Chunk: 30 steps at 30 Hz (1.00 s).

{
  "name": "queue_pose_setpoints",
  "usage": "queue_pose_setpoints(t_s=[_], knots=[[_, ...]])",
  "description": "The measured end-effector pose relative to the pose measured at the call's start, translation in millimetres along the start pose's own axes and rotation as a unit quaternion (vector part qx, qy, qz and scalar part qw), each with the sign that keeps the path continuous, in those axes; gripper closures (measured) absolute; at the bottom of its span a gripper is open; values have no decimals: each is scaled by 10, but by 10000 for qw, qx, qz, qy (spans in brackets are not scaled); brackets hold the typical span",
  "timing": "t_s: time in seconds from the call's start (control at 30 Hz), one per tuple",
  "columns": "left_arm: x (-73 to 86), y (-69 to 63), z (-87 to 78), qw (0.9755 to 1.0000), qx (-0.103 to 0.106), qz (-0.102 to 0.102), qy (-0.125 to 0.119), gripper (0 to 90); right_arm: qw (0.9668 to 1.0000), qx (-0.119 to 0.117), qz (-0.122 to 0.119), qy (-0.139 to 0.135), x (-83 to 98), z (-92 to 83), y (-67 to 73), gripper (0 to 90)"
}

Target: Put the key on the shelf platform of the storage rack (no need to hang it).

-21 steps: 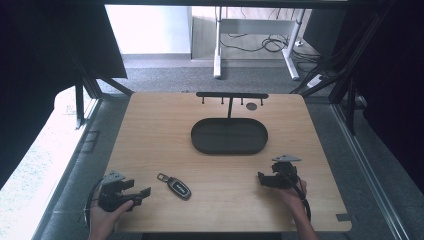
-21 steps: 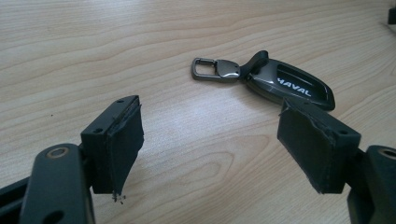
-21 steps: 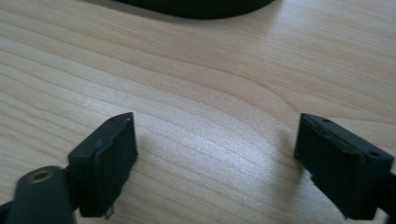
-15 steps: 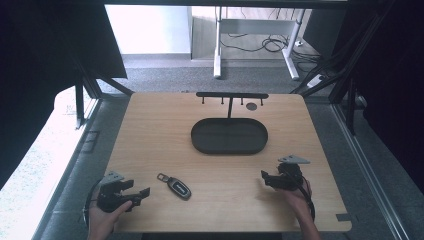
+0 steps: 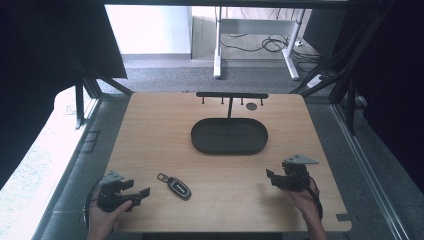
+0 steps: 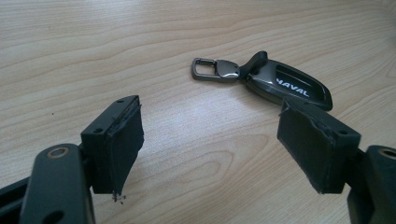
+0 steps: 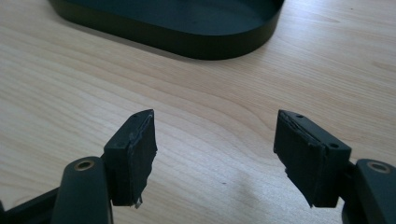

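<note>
Tabletop unchanged, right gripper [image 5: 274,177] has drawn nearer the person.

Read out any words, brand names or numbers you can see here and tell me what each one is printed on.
"HAVAL": white capitals on the dark face of the car key fob, which lies on the wooden table just beyond the open left gripper.
In the high view the fob is too small for its lettering to be read.
No other text is legible: the black tray bears none.
</note>
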<state>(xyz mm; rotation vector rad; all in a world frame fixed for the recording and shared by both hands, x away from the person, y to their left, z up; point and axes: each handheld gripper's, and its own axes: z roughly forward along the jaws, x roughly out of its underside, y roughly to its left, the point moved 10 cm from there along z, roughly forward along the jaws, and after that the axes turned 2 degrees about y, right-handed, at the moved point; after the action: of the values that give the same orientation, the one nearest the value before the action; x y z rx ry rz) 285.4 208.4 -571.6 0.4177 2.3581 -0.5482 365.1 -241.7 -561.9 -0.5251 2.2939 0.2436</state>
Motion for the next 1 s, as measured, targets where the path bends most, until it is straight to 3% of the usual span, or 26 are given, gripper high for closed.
queue_pose_setpoints(t_s=[0.1,0.27,0.3,0.47,1.0], knots=[[-19,-30,-29,10000,-10,-2,-47,227,9996,-133,-201,164,-10,13,100,309],[-6,-19,-1,10000,-23,10,-10,227,9984,-333,-335,316,-71,10,234,308],[-6,-15,0,10000,-17,7,-5,227,9973,-374,-491,392,-124,-7,297,308],[-15,-20,-22,10000,-4,-10,-37,227,9946,-498,-751,506,-284,-34,468,308],[-11,-27,-17,10000,4,7,-23,227,9872,-844,-1198,630,-664,-64,875,310]])
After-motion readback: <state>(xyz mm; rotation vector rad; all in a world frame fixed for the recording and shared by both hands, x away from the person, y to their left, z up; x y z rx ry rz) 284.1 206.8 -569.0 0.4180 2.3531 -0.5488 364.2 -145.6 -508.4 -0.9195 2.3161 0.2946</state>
